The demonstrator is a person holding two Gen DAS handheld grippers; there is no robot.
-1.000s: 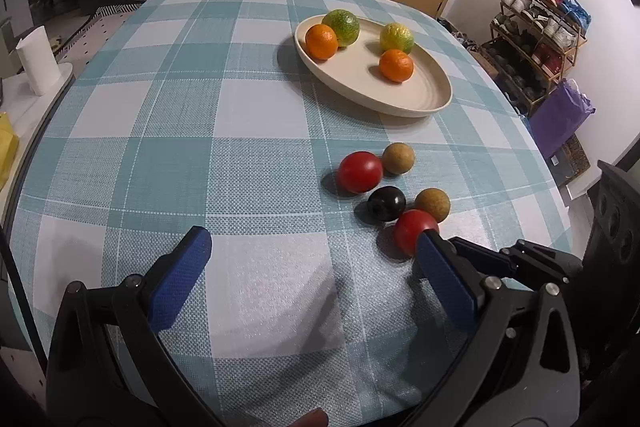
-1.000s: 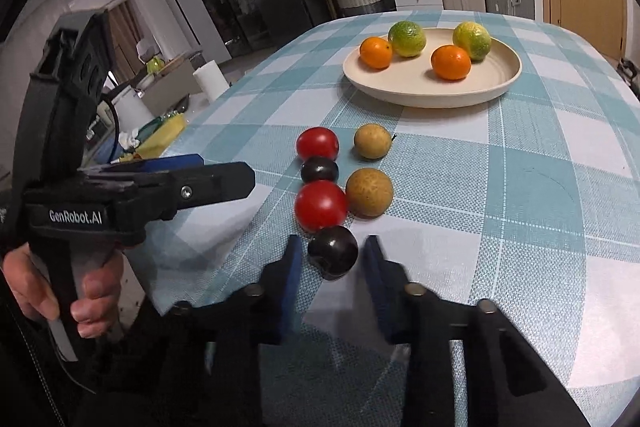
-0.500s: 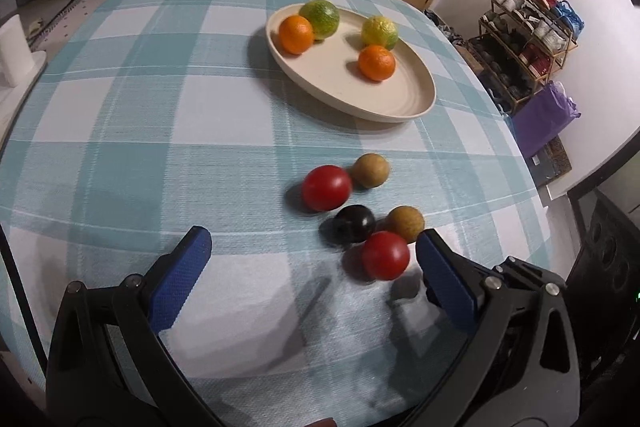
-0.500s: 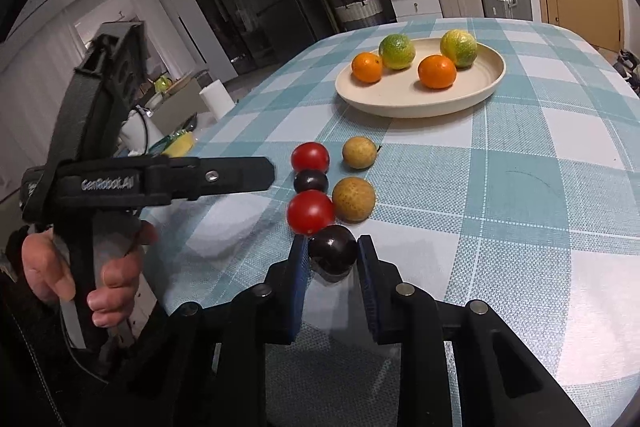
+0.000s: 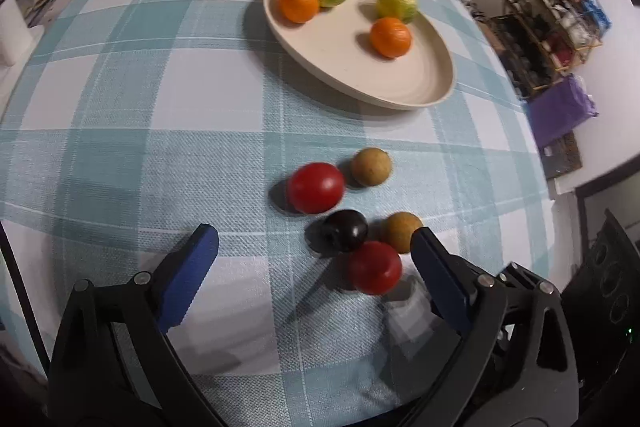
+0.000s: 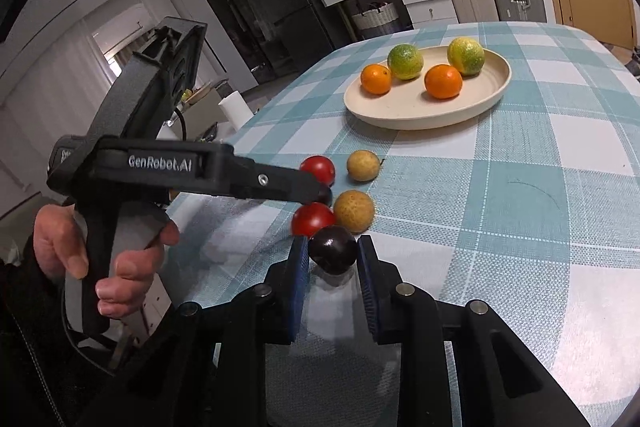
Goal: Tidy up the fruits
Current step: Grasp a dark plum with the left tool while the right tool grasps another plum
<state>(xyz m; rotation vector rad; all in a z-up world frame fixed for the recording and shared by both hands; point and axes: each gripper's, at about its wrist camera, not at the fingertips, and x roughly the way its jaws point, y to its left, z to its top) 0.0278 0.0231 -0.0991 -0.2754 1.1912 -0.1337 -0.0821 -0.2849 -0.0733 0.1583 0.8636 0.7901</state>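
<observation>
Five loose fruits lie on the checked tablecloth in the left wrist view: two red fruits, a dark plum and two tan ones. The left gripper hangs over them, jaws wide and just narrowing, with the nearer red fruit between them, untouched. Beyond sits the cream plate with two oranges and two green citrus.

Only the right wrist view shows the right gripper clamped on a second dark plum, just beside the red fruit. It also shows a hand holding the left gripper's handle.
</observation>
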